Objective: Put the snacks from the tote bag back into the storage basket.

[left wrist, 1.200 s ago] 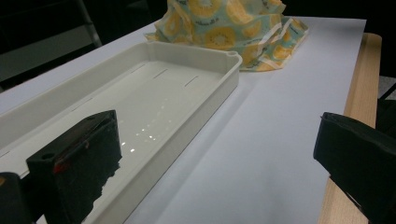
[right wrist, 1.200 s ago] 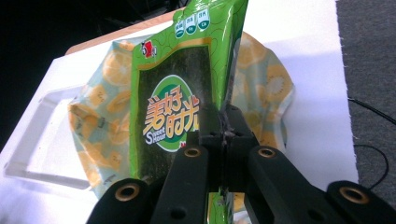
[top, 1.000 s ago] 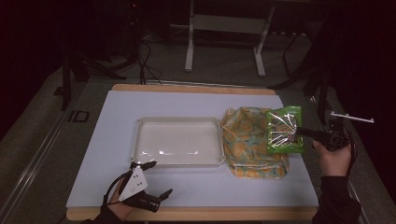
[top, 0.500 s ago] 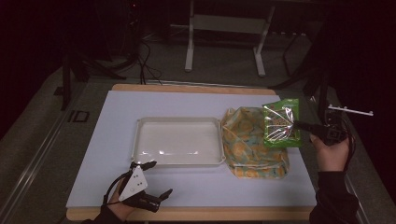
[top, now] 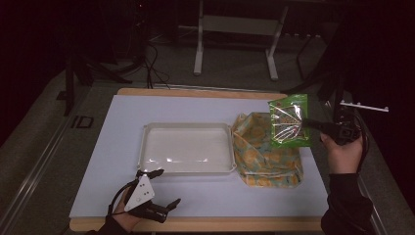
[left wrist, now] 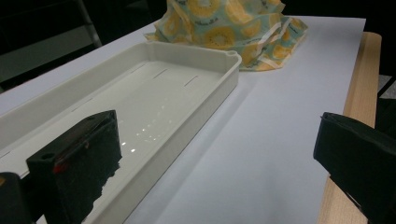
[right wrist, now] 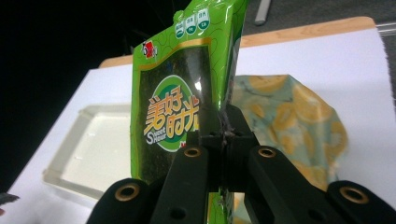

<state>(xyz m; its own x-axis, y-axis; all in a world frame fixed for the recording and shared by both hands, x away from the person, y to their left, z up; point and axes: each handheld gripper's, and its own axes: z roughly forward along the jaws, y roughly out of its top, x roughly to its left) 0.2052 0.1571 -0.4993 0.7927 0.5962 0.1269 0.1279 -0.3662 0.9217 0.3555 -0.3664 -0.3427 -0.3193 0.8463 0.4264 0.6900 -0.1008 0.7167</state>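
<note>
Above the patterned bag point(top: 266, 156), green snack packet point(top: 289, 120) upright, long axis vertical

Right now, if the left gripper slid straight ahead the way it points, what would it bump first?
Probably the white tray: the left gripper points along its near wall, with one jaw already over it. The fruit-print bag lies farther on.
</note>
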